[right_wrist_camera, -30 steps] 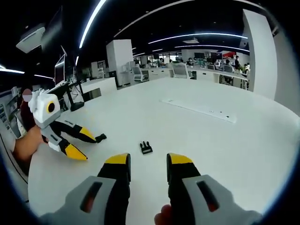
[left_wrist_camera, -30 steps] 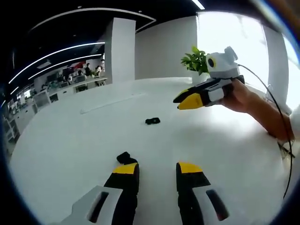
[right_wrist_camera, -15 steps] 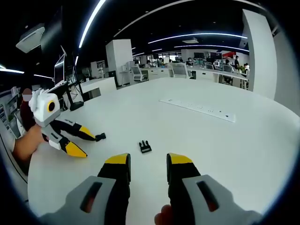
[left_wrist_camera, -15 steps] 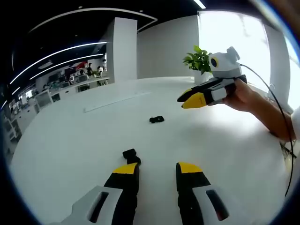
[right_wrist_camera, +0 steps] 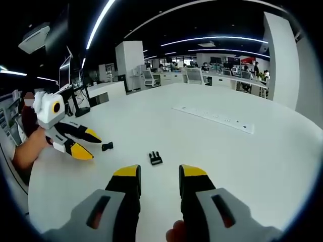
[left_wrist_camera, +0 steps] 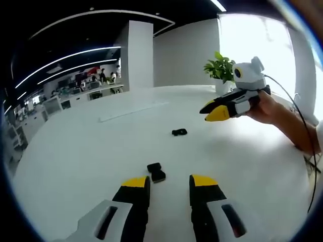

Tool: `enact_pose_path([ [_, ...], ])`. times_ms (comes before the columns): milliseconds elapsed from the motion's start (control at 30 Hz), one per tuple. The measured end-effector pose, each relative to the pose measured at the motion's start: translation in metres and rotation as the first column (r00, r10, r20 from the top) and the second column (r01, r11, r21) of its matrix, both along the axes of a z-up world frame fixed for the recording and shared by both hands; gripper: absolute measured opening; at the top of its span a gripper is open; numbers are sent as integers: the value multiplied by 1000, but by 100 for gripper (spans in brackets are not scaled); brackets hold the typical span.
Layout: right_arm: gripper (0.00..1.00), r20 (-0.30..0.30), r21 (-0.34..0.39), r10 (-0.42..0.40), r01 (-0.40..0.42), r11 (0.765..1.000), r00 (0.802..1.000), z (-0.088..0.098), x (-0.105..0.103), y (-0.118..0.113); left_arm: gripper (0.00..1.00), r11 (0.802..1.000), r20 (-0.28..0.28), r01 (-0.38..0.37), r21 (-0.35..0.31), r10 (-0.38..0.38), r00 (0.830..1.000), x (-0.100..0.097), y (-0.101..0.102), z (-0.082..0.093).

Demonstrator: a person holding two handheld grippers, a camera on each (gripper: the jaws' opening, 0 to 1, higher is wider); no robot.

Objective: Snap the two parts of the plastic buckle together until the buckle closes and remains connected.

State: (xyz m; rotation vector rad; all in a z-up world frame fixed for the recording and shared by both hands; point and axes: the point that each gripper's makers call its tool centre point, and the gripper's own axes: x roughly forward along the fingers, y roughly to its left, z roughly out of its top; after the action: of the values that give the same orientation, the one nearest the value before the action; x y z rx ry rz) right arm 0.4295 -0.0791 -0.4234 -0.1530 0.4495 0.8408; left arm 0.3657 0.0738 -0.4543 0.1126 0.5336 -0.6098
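Both buckle halves sit nearer mid-view than 1 s ago in left gripper view; cam shift, parts look unmoved.

Left gripper [left_wrist_camera: 170, 182] jaws spread, empty; socket half [left_wrist_camera: 156, 172] lies on bench [left_wrist_camera: 75, 151] just beyond left jaw tip. Right gripper [right_wrist_camera: 158, 172] jaws spread, empty; pronged half [right_wrist_camera: 156, 158] just ahead, prongs pointing far, long axis roughly along jaws. Halves well apart. Judging: light, stiff, slick plastic; will skid, so pinch across flat sides, leave mating ends free.

My table [left_wrist_camera: 75, 151] is white; both buckle parts [left_wrist_camera: 156, 172] [right_wrist_camera: 155, 158] are black; my grippers [left_wrist_camera: 170, 187] [right_wrist_camera: 159, 177] are black with yellow tips; the plant [left_wrist_camera: 220, 67] is green.
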Motion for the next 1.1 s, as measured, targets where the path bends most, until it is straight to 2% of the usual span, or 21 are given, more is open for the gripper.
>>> enact_pose_path([
  [400,29,0,-16,1,-1,1000,1000,-1,2,0,28,1000,-13,-27,15,27,1000,11,2,-4],
  [700,28,1,-22,8,-8,1000,1000,-2,3,3,24,999,-29,-50,19,50,998,14,5,-10],
  [1100,28,-5,-26,7,-7,1000,1000,-5,6,3,20,998,-24,-59,17,59,998,16,6,-11],
])
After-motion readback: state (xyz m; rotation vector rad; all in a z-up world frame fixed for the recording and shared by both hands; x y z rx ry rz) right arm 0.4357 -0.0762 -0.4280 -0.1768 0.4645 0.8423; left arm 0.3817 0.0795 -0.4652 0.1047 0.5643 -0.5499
